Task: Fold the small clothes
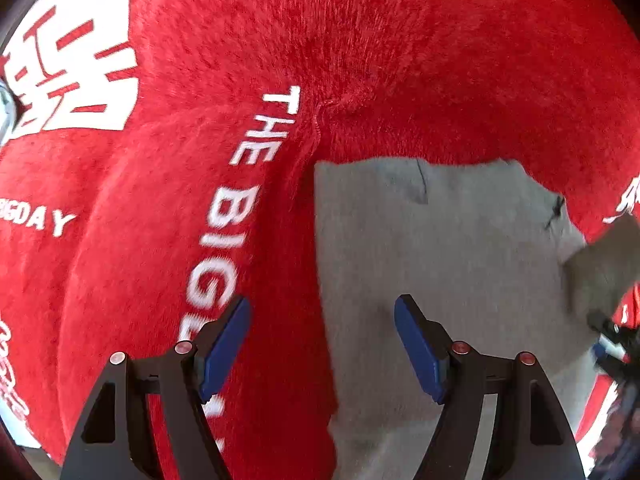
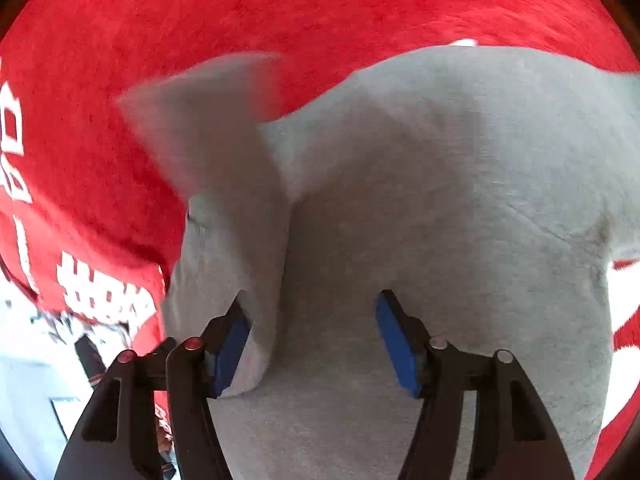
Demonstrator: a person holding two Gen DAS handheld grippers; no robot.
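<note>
A small grey garment (image 1: 440, 248) lies on a red plush blanket (image 1: 280, 40) with white lettering. My left gripper (image 1: 322, 344) is open above the garment's left edge, its blue pads (image 1: 224, 348) apart, one over the blanket and one over the grey cloth. In the right wrist view the grey garment (image 2: 440, 200) fills most of the frame. A raised, blurred flap of it (image 2: 208, 128) stands up at the left, beside the left pad. My right gripper (image 2: 314, 340) is open over the garment, with nothing between its pads.
The red blanket (image 2: 120, 60) covers the whole surface around the garment. A grey flap and the other gripper (image 1: 612, 344) show at the right edge of the left wrist view. A pale floor and dark object (image 2: 40, 360) show at lower left.
</note>
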